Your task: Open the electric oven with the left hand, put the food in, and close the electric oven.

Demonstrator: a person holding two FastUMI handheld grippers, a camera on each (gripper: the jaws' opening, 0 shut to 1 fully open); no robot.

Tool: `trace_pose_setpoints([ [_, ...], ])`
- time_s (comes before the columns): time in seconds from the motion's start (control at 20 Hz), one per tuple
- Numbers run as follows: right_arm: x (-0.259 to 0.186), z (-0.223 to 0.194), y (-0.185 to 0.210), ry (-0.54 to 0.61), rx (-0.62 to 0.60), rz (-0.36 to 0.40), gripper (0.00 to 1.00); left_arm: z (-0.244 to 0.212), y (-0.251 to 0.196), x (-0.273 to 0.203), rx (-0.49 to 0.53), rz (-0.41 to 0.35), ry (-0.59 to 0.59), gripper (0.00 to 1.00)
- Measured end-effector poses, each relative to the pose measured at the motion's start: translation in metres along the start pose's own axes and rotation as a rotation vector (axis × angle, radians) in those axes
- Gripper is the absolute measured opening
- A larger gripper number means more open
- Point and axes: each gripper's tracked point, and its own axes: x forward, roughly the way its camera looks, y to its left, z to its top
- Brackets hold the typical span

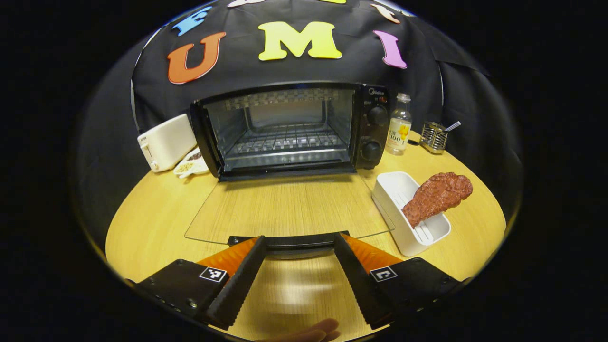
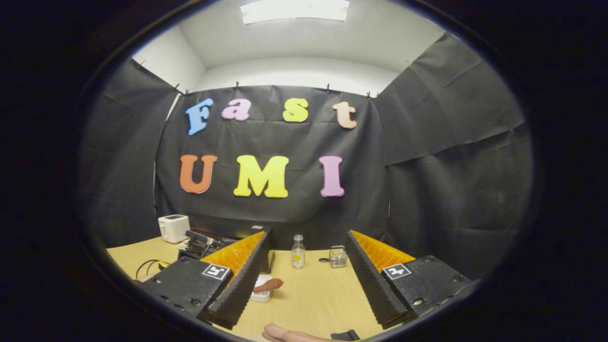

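Observation:
The black electric oven stands at the back of the table, its glass door lying flat and open toward me. Inside it is a wire rack. My left gripper is open, its fingertips just over the door's handle. The food, a reddish-brown piece of meat, rests across a white tray right of the door. In the right gripper view my right gripper is held high and open with nothing between its fingers. Below it are the meat and the tray.
A white toaster and a small dish of seeds sit left of the oven. A bottle and a wire holder stand to its right. A person's fingertips show at the bottom edge.

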Motion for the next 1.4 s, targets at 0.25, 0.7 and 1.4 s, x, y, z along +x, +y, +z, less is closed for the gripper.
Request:
trace_pose_setpoints([
  [0.25, 0.002, -0.003, 0.004, 0.011, -0.008, 0.003, 0.99, 0.001, 0.000, 0.000, 0.026, 0.002, -0.046, 0.94],
  [0.7, 0.014, -0.018, 0.005, 0.034, 0.001, -0.005, 1.00, 0.024, -0.005, -0.048, 0.005, 0.054, -0.208, 0.95],
  [1.4, 0.095, -0.084, 0.002, 0.221, 0.028, -0.007, 1.00, 0.126, 0.022, -0.241, 0.012, 0.087, -0.617, 0.94],
])
